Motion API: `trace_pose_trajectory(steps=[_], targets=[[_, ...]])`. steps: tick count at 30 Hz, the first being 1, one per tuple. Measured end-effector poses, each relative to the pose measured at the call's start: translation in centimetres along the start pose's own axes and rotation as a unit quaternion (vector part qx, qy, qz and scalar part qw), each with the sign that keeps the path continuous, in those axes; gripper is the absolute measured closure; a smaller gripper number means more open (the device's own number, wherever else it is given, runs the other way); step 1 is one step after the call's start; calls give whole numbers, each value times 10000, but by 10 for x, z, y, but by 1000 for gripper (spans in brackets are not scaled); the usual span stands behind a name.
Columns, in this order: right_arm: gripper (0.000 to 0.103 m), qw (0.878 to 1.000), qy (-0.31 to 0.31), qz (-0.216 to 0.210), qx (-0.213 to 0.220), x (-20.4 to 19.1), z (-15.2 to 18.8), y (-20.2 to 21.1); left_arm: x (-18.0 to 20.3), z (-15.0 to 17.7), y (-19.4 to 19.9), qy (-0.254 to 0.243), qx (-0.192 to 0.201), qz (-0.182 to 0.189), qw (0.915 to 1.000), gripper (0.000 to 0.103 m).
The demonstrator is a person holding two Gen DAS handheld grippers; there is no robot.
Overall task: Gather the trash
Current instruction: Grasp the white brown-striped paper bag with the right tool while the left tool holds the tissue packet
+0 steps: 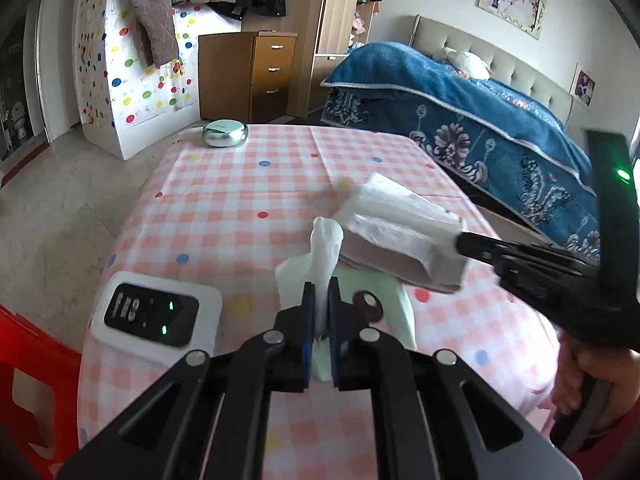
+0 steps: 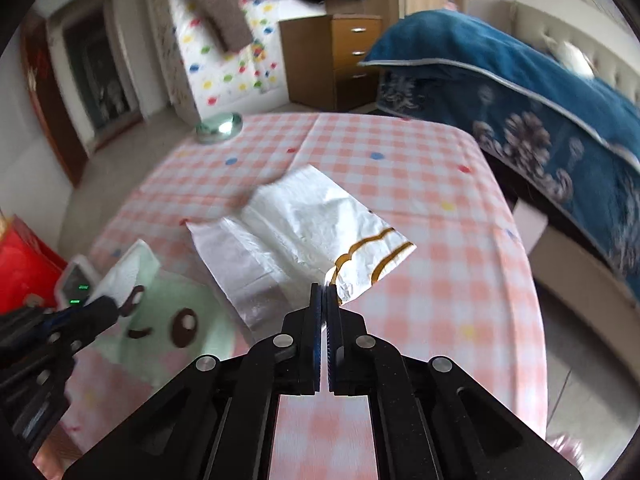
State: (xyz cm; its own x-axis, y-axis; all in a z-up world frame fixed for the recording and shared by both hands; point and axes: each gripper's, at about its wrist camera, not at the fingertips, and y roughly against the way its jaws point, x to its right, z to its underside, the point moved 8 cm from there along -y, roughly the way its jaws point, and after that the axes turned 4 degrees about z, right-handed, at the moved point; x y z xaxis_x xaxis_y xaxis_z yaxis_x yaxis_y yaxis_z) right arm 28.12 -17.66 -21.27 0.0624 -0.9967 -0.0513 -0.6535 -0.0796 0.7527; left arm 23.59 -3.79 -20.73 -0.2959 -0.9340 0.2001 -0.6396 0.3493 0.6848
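In the left wrist view my left gripper (image 1: 321, 289) is shut on a crumpled white tissue (image 1: 326, 240) that sticks up between its pads, above a pale green cloth with a cartoon face (image 1: 390, 304). From the right, my right gripper (image 1: 464, 242) pinches the corner of a white crinkled wrapper bag (image 1: 396, 228). In the right wrist view the right gripper (image 2: 325, 292) is shut on the gold-trimmed corner of that wrapper bag (image 2: 296, 220). The bag's near end is raised off the tablecloth. The left gripper (image 2: 122, 306) with the tissue (image 2: 126, 270) shows at the left, over the green cloth (image 2: 160, 300).
The table wears a pink checked cloth (image 1: 248, 208). A white device with a black screen (image 1: 154, 316) lies near the front left and a round silver tin (image 1: 225, 133) at the far edge. A red stool (image 1: 28, 364) stands at the left, a blue-covered bed (image 1: 492, 128) at the right.
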Motion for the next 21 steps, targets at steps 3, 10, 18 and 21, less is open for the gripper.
trace_pose_trajectory(steps=[3, 10, 18, 21], targets=[[102, 9996, -208, -86, 157, 11, 13, 31, 7, 8, 8, 42, -20, 54, 10000, 99], [96, 9985, -386, 117, -369, 38, 74, 56, 17, 25, 17, 41, -88, 15, 10000, 99], [63, 9972, -646, 366, 69, 67, 74, 74, 22, 33, 22, -66, 13, -184, 9998, 99], [65, 9957, -656, 646, 84, 79, 68, 58, 23, 34, 21, -117, 15, -199, 9997, 99]])
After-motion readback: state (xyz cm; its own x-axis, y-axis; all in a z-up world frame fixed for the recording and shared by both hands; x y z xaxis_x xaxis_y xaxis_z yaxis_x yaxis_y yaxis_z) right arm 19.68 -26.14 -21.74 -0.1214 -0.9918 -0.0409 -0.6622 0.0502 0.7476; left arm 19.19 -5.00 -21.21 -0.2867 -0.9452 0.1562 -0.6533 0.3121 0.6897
